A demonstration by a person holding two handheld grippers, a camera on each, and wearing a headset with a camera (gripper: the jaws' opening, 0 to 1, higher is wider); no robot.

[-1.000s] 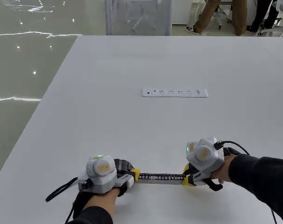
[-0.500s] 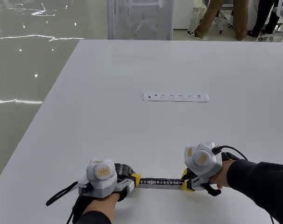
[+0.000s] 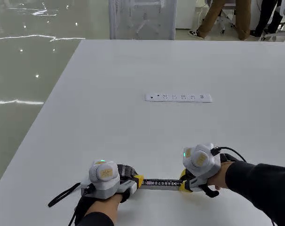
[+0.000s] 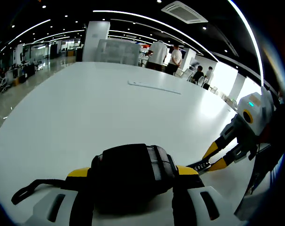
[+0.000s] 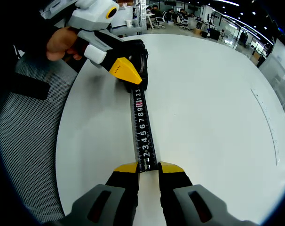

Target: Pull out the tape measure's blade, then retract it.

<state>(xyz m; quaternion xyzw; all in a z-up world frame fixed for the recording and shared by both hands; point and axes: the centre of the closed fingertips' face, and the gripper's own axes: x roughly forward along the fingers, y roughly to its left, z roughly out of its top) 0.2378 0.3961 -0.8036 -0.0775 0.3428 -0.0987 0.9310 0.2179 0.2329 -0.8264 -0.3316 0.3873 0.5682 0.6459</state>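
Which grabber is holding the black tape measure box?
The left gripper: its jaws clamp the black case. The right gripper pinches only the blade end.

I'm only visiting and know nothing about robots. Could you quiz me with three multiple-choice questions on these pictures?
1. Where is the power strip?
A) on the table, beyond the left gripper and right gripper
B) between them
C) on the floor

2. What colour are the jaw tips?
A) red
B) yellow
C) green

3. How is the blade?
A) fully wound in
B) lying loose
C) pulled out, stretched between the grippers

1 A: it lies farther up the table than both.
2 B: yellow tips show in both gripper views.
3 C: it runs from the case in the left jaws to the right jaws.
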